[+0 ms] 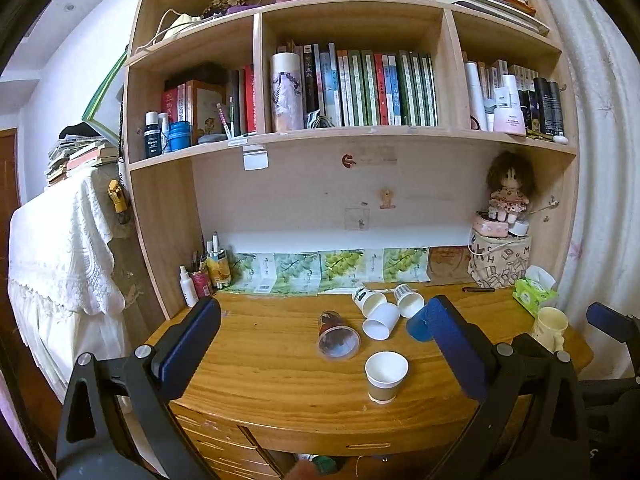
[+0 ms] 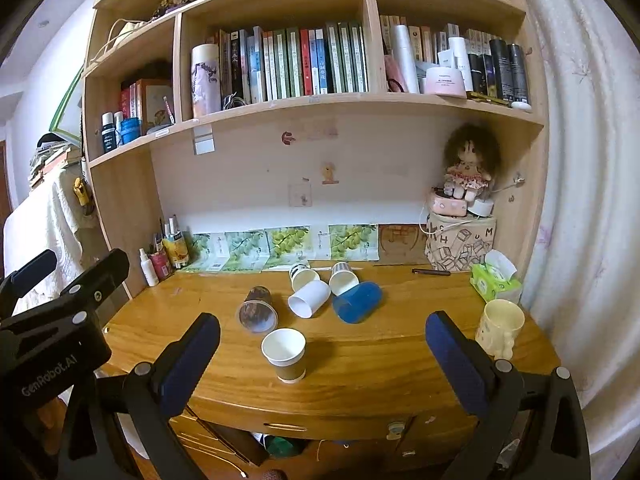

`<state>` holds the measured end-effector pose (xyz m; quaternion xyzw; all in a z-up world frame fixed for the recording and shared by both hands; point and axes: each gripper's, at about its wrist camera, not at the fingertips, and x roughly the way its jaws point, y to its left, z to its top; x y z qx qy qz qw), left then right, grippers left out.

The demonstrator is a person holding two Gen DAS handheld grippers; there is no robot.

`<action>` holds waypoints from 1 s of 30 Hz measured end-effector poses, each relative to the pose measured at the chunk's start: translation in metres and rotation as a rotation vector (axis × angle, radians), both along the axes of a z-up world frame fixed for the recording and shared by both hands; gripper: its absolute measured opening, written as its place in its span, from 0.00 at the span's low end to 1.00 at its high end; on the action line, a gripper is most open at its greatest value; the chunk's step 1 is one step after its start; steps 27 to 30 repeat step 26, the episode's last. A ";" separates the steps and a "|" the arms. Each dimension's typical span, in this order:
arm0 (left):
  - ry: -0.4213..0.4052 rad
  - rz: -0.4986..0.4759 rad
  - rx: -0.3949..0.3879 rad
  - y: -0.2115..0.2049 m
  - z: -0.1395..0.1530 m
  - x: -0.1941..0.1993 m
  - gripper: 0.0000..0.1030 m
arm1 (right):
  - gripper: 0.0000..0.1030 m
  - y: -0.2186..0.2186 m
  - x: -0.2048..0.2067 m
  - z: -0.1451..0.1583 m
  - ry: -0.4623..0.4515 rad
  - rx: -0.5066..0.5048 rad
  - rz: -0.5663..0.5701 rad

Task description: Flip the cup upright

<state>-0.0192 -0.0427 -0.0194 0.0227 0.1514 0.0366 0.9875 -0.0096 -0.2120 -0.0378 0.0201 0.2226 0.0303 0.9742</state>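
Observation:
Several cups lie on their sides on the wooden desk (image 2: pixel 380 364): a clear cup with a dark print (image 1: pixel 336 338) (image 2: pixel 257 312), a plain white paper cup (image 1: pixel 382 321) (image 2: pixel 309 298), two printed paper cups (image 1: pixel 366 299) (image 1: pixel 409 299) behind it, and a blue cup (image 2: pixel 357 302) (image 1: pixel 418 326). One paper cup with a brown base (image 1: pixel 386 376) (image 2: pixel 285 354) stands upright near the front. My left gripper (image 1: pixel 324 344) is open and empty, held back above the desk's front edge. My right gripper (image 2: pixel 324 364) is open and empty, likewise in front of the desk.
A cream mug (image 2: pixel 500 328) stands upright at the right edge beside a green tissue pack (image 2: pixel 494 278). A printed bag with a doll (image 2: pixel 460 246) sits at the back right. Bottles and pens (image 2: pixel 164 258) stand at the back left. Bookshelves rise above the desk.

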 end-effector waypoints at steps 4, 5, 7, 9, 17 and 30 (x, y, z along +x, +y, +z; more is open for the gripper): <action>-0.007 0.003 0.010 -0.004 0.000 0.000 1.00 | 1.00 -0.002 0.003 0.002 -0.002 -0.004 0.008; -0.008 0.001 0.012 -0.005 0.001 0.001 1.00 | 1.00 -0.003 0.003 0.002 -0.002 -0.004 0.010; -0.007 -0.003 0.019 -0.009 0.001 0.003 1.00 | 1.00 -0.005 0.006 0.002 0.001 -0.006 0.014; -0.006 -0.004 0.025 -0.012 0.001 0.005 1.00 | 1.00 -0.008 0.009 0.002 0.006 -0.004 0.016; 0.008 -0.026 0.033 -0.024 0.002 0.015 1.00 | 1.00 -0.016 0.016 -0.002 0.030 0.007 0.008; 0.025 -0.037 0.032 -0.031 0.000 0.026 1.00 | 1.00 -0.024 0.024 -0.007 0.060 0.018 -0.010</action>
